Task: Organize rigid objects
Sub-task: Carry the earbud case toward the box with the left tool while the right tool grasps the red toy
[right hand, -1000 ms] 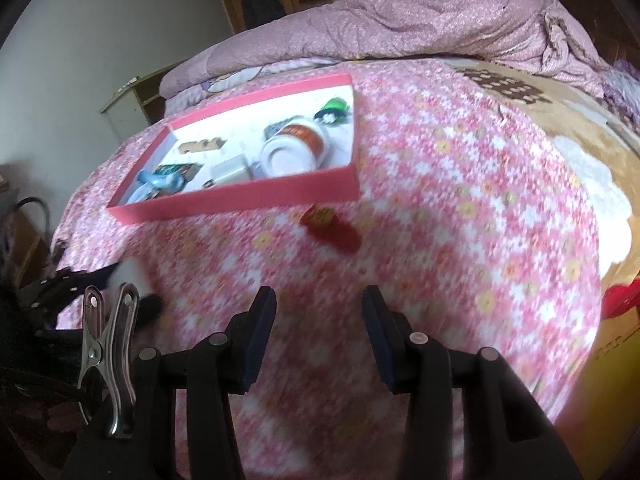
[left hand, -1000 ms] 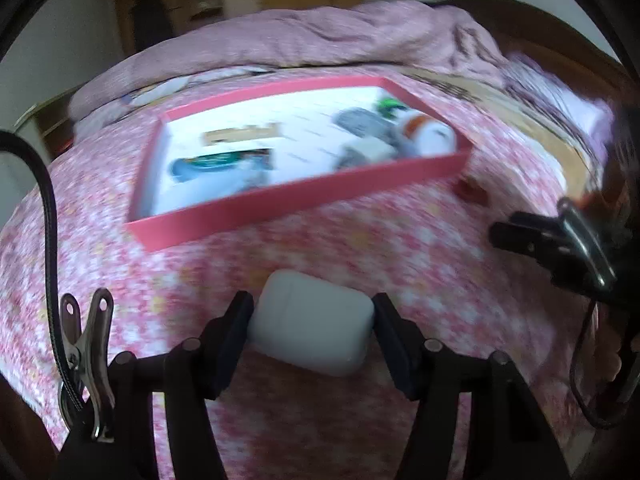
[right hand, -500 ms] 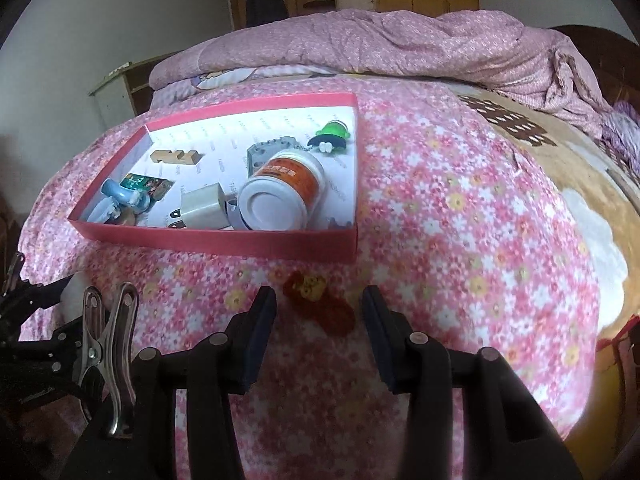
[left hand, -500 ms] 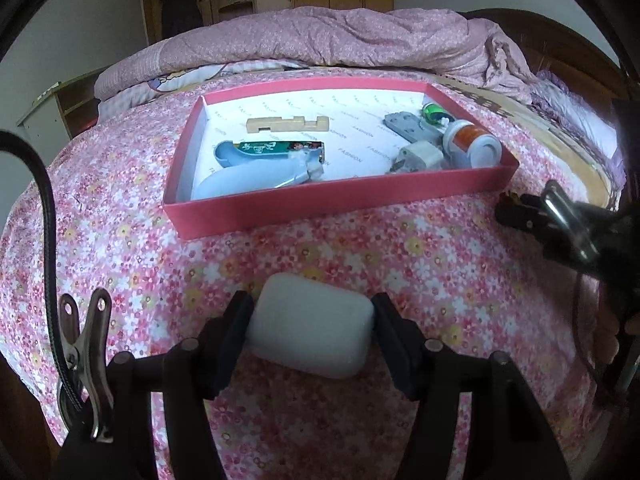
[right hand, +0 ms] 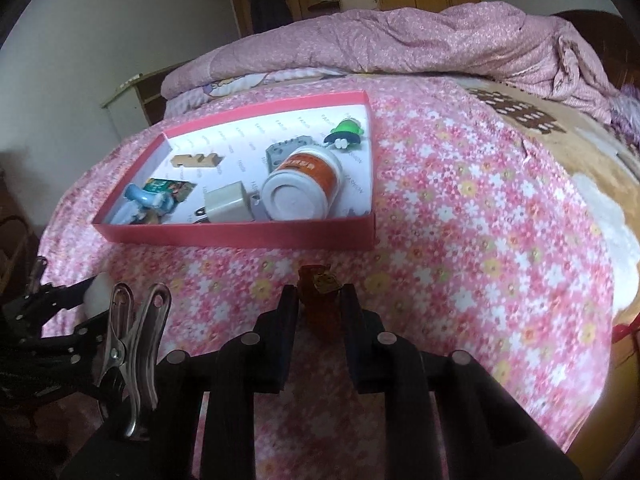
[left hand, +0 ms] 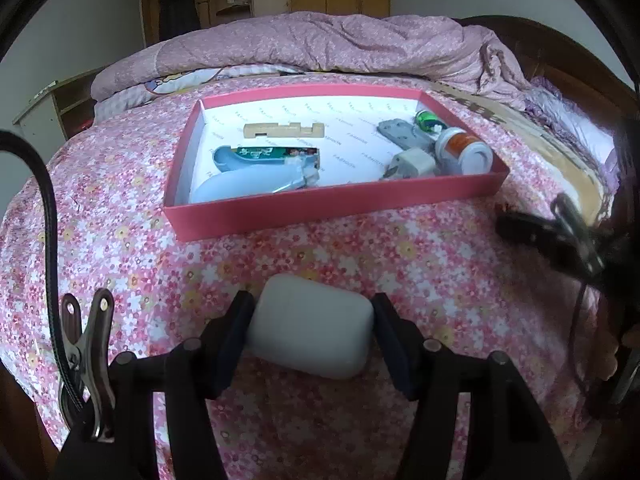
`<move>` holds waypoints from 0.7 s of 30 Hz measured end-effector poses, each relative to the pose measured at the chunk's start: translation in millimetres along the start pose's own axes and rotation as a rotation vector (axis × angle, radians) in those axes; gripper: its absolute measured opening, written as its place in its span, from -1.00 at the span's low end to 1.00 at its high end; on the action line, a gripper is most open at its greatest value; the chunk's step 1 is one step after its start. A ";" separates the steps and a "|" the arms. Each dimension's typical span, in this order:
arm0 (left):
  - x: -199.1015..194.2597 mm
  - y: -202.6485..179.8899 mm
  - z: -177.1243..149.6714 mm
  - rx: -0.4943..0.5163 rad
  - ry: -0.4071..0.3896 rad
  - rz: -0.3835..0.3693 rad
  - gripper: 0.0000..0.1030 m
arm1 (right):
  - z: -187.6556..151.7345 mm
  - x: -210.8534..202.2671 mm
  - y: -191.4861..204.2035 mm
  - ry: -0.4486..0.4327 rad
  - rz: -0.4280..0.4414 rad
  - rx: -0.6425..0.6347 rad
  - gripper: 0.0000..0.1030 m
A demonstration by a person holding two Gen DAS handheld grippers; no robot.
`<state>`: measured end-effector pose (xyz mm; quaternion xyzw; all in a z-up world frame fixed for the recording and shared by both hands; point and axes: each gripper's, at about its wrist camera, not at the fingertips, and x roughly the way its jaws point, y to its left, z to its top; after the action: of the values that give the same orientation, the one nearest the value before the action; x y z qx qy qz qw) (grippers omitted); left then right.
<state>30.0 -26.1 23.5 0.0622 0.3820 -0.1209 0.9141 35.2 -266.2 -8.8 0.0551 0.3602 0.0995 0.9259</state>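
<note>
Left gripper (left hand: pixel 312 322), bottom centre of its view: jaws clamped on a white rounded case (left hand: pixel 310 326), one pad on each side; the case's underside is hidden, so contact with the floral bedspread (left hand: pixel 420 256) cannot be judged. Right gripper (right hand: pixel 320 304), bottom centre of its own view: jaws have just been closing and now press on a small dark red object (right hand: pixel 322 298) lying on the bedspread; its lower part is hidden between the pads, and its shape is hard to make out. Beyond both tools, mid-frame, sits the pink tray (right hand: pixel 240 234). Inside: a white bottle with orange label (right hand: pixel 304 188) on its side at right, a white plug adapter (right hand: pixel 226 206) beside it, a green toy (right hand: pixel 346 132) in the far right corner, a wooden piece (left hand: pixel 282 130) at the back, and blue items (left hand: pixel 256 168) at left, partly overlapped and unclear. A rumpled pink quilt (left hand: pixel 320 46) fills the upper frame.
</note>
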 end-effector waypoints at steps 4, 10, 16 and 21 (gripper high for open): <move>-7.1 -0.4 2.8 -0.001 -0.021 0.001 0.24 | -3.1 -2.9 4.3 0.000 0.014 -0.017 -0.56; -14.2 1.3 12.1 -0.006 -0.041 0.002 0.24 | -1.8 -10.4 12.3 -0.009 0.049 -0.028 -0.56; -16.6 6.7 29.3 -0.015 -0.055 -0.002 0.24 | 9.2 -17.9 22.9 -0.025 0.090 -0.049 -0.56; -13.5 9.4 50.0 -0.016 -0.061 -0.017 0.24 | 23.5 -18.3 27.5 -0.031 0.127 -0.052 -0.56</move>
<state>57.5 -25.0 68.3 0.0479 0.3552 -0.1273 0.9248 34.0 -244.3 25.3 0.0555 0.3388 0.1667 0.9243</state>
